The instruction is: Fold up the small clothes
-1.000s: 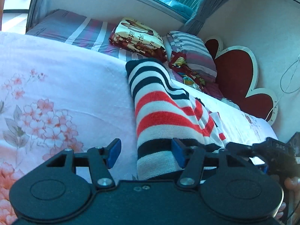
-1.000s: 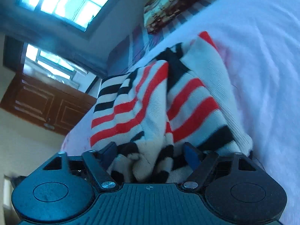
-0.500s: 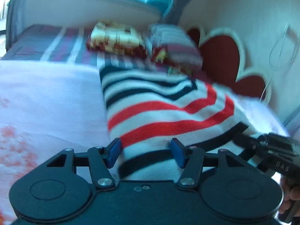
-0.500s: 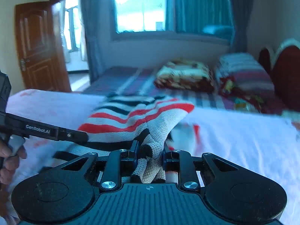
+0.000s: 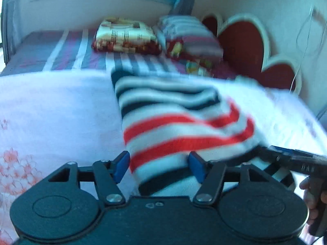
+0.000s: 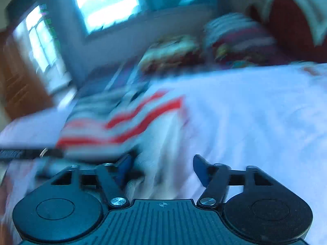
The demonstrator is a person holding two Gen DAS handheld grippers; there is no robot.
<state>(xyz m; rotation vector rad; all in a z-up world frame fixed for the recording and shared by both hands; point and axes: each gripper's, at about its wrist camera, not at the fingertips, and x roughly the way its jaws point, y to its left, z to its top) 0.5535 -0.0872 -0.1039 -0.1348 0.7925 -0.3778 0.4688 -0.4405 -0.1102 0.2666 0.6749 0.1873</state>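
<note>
A small knit sweater with red, white and dark stripes lies folded lengthwise on the pale bedsheet. My left gripper is open, its blue pads either side of the sweater's near hem. In the blurred right wrist view the sweater lies ahead to the left, and my right gripper is open and empty over white sheet. The right gripper's body shows at the sweater's right edge in the left wrist view.
Folded blankets and pillows are stacked at the far end of the bed, before a red heart-shaped headboard. A window and a wooden door lie beyond. The sheet has a pink flower print at left.
My right gripper was shut on a bunch of the sweater half a second ago; it has opened, let go and swung right. The sweater now lies flatter. The left gripper stayed open at the hem.
</note>
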